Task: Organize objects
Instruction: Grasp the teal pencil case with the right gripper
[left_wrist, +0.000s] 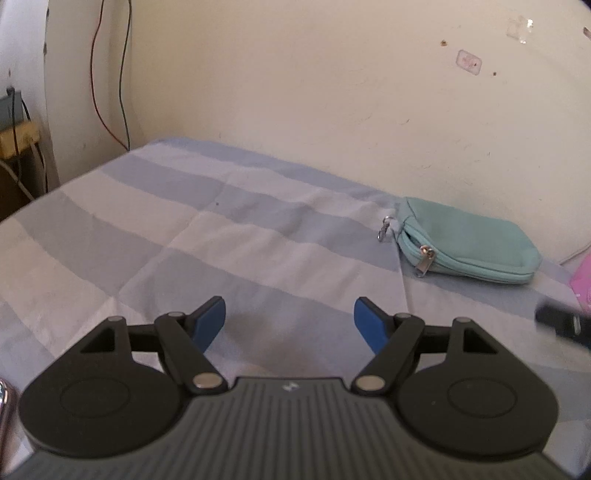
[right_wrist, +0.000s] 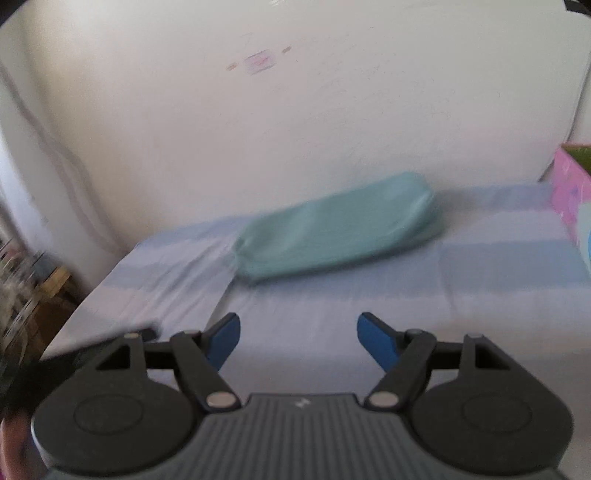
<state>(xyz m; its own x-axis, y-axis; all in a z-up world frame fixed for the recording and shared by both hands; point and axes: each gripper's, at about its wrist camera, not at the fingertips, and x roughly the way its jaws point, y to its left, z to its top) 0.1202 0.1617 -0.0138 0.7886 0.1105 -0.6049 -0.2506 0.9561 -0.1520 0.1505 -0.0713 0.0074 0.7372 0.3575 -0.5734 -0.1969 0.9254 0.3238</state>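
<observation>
I hold nothing in either hand: my left gripper (left_wrist: 289, 317) has its jaws released, with only striped cloth showing between the blue pads (left_wrist: 209, 323), and my right gripper (right_wrist: 298, 334) is just as slack and bare. I judge this to be the reach before a first pickup, with sorting not yet begun.

The pouch (left_wrist: 467, 242) is the thing to fetch. From my left wrist it lies at two o'clock, well apart from the jaws, close against the wall (left_wrist: 295, 92). From my right wrist the pouch (right_wrist: 334, 225) sits near twelve o'clock, straight ahead, smeared by blur. At three o'clock there a pink box (right_wrist: 570, 192) stands at the bed's edge, a likely place for the pouch, though I cannot be sure.

The next move, as I read it, belongs to my right: go forward and down, straddle the pouch across its narrow side and close gently, since it looks soft enough to fold or slip.

The pouch is teal fabric, a plump rounded rectangle with piped seams, two metal zipper pulls (left_wrist: 424, 260) and a small clasp (left_wrist: 385, 227) at its near end. The bed (left_wrist: 184, 229) wears a thin sheet in pale blue and white bands, lightly creased. The wall is cream, scuffed, with dark specks.
</observation>
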